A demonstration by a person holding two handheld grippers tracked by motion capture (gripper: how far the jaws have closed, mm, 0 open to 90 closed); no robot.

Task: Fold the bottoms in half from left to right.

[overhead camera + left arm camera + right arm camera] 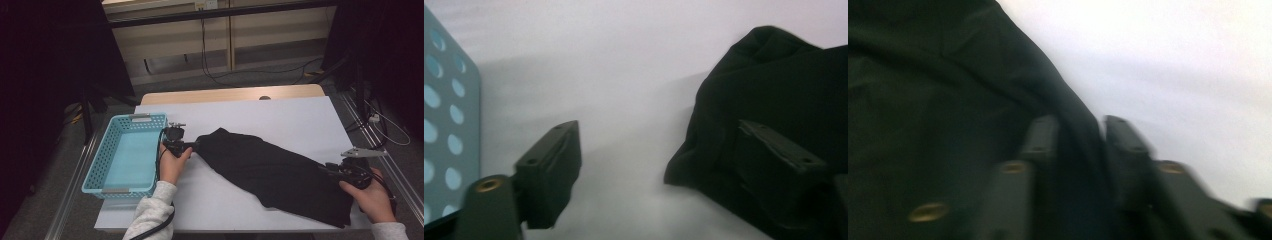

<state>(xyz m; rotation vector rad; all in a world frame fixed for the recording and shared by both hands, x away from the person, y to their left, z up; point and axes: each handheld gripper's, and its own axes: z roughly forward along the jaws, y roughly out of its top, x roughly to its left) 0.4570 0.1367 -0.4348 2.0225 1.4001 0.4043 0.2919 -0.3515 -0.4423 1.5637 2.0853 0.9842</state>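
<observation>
The left gripper (192,145) gaped, empty, at the black cloth's (270,172) nine-o'clock tip; the right gripper (1080,131) loosely straddled its four-o'clock edge, seemingly for stretching.

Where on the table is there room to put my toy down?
The far part of the white table, beyond the black cloth, is bare. So is the near patch between the left hand and the cloth. The blue basket is empty too. It is crowded where both grippers meet the cloth.

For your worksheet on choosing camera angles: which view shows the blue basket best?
The high view: the whole blue basket shows, left of the black cloth. The left gripper view catches one perforated wall of it.
</observation>
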